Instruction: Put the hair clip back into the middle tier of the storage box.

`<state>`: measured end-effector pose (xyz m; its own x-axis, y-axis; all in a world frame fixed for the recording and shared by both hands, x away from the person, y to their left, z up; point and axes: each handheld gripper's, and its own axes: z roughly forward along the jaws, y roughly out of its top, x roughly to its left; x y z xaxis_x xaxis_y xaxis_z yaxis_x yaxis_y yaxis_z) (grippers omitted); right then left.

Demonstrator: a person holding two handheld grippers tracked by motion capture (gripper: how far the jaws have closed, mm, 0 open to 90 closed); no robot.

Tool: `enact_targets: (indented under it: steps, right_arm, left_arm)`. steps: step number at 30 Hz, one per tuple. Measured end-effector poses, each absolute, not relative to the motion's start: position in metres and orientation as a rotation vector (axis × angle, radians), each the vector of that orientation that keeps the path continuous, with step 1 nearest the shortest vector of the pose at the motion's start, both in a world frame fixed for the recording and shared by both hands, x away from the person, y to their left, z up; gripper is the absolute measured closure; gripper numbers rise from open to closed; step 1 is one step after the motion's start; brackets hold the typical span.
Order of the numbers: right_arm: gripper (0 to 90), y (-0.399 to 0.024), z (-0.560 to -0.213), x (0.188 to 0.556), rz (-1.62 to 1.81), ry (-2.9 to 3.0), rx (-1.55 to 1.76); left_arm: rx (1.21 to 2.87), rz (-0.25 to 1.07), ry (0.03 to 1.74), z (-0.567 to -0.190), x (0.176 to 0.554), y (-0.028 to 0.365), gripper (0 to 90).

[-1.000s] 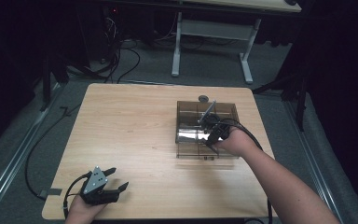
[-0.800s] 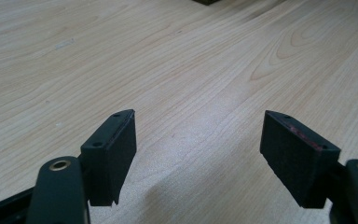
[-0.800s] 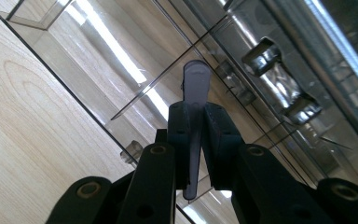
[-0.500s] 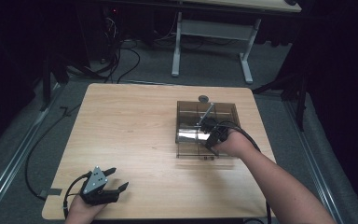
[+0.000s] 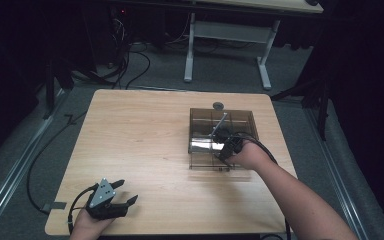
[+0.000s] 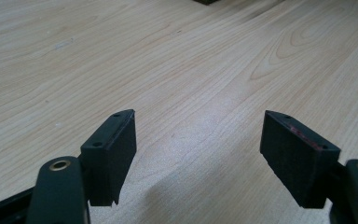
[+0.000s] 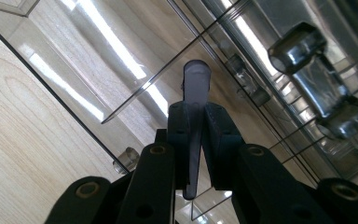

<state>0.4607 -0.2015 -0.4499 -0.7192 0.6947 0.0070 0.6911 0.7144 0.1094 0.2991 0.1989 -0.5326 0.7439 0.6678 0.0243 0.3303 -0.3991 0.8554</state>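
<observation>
We grip thin grey strip (image 7: 195, 122) in right gripper (image 5: 227, 148), jaws clamped, over clear divided box (image 5: 198, 150); little changed, placement pending. Left gripper (image 5: 121, 197) idle, wide, well apart from box.

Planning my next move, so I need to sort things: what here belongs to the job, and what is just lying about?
In the job:
- right claw, shut on thin translucent plastic handle
- smoky clear plastic compartment box

Lying about:
- left claw, open over light wooden table
- small grey round disc behind the box
</observation>
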Motion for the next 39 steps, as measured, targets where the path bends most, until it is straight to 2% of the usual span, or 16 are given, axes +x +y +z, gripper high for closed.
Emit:
enact_targets:
  steps: [6, 17, 39]
  right_arm:
    - [80.9, -0.200, -0.452, 0.459, 0.147, 2.858, 1.206]
    - [74.0, -0.203, -0.439, 0.457, 0.212, 2.843, 1.228]
    - [81.1, -0.227, -0.414, 0.426, 0.251, 2.834, 1.273]
  left_arm:
    - [2.014, 0.458, 0.755, -0.533, 0.299, 0.199, 27.4]
    - [2.018, 0.457, 0.754, -0.533, 0.299, 0.198, 27.5]
    - [2.013, 0.466, 0.754, -0.533, 0.299, 0.198, 27.4]
